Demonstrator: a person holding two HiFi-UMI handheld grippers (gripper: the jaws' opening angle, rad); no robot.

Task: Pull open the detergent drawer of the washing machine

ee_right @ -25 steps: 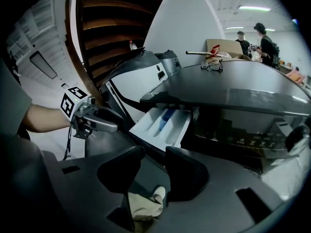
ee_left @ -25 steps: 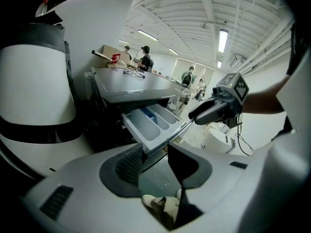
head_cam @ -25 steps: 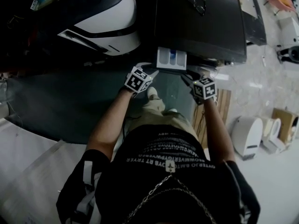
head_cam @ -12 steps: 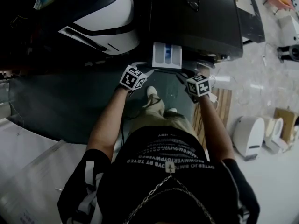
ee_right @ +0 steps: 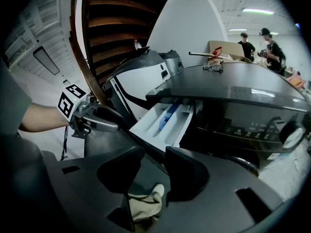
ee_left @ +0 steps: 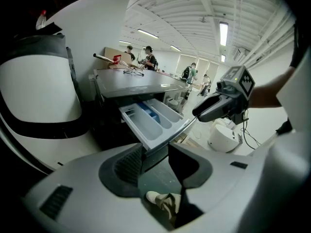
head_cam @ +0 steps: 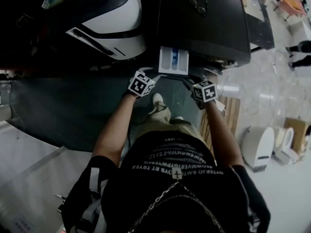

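The dark washing machine (head_cam: pixel 204 23) stands ahead of me, with its white detergent drawer (head_cam: pixel 174 60) pulled out toward me. The drawer (ee_left: pixel 150 120) shows several compartments and a blue insert (ee_right: pixel 167 114). My left gripper (head_cam: pixel 151 76) sits at the drawer's front left corner. In the left gripper view its jaws (ee_left: pixel 156 152) stand apart, with the drawer's front edge just past the tips. My right gripper (head_cam: pixel 191 80) is at the front right corner. Its jaws (ee_right: pixel 154 154) also stand apart, and the drawer's dark front panel (ee_right: pixel 146 144) runs across just beyond the gap. Neither visibly clamps anything.
A white and black machine (head_cam: pixel 109 23) stands to the left of the washer. A pair of glasses (head_cam: pixel 200 4) lies on the washer's top. A wooden pallet (head_cam: pixel 228 113) and white appliances (head_cam: pixel 257 144) stand at the right. My shoe (head_cam: pixel 158 98) is below the drawer. People (ee_left: pixel 146 57) stand far behind.
The drawer looks slightly further out than a second ago. Both grippers have stayed at its front corners, shifting only a little.
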